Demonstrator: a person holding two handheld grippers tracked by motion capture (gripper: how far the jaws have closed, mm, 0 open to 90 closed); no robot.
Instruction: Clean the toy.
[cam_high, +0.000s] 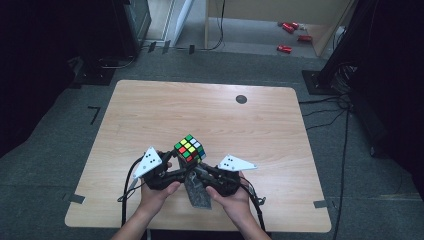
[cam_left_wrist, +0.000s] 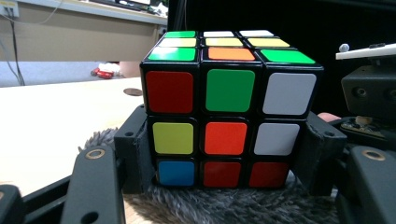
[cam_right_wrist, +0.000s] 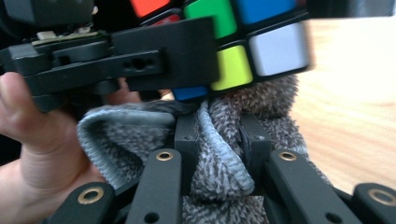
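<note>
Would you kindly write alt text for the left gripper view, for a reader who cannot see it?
A scrambled, black-framed plastic puzzle cube with coloured stickers is clamped at its lower sides between the left gripper's two black jaws, above a grey fuzzy cloth. Behind it lies a pale wooden table; the front face's top row reads red, green, white.

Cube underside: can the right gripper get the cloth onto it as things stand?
Probably yes. The left gripper clamps the cube by its sides, leaving the bottom exposed, and the grey cloth pinched in the right gripper already sits against it.
</note>
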